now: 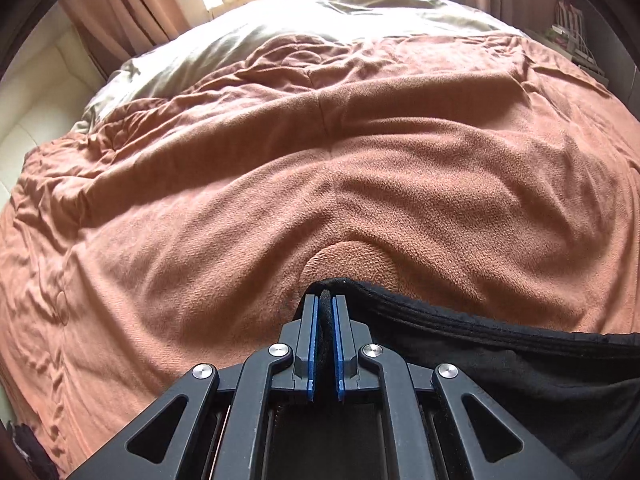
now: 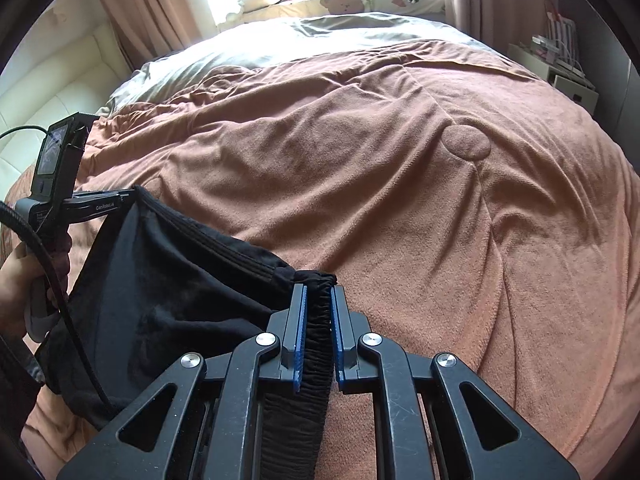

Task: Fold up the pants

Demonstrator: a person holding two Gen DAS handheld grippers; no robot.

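Black soft-fabric pants with a gathered elastic waistband (image 2: pixel 168 300), held stretched above the rumpled rust-brown fleece blanket (image 2: pixel 400 184) that covers the bed. The waistband spans the two tools, and the cloth hangs slack beneath it. Right gripper (image 2: pixel 318 292): blue-padded fingers closed on one end of the waistband, the ruched elastic passing back between them. Left gripper (image 1: pixel 325 300): fingers clamped on the opposite end, a thin fold of black cloth pinched between the pads; in the right wrist view the same tool appears to the left of the pants. Beyond the blanket lie a pale sheet (image 2: pixel 248 48) and pink curtains (image 2: pixel 132 4).
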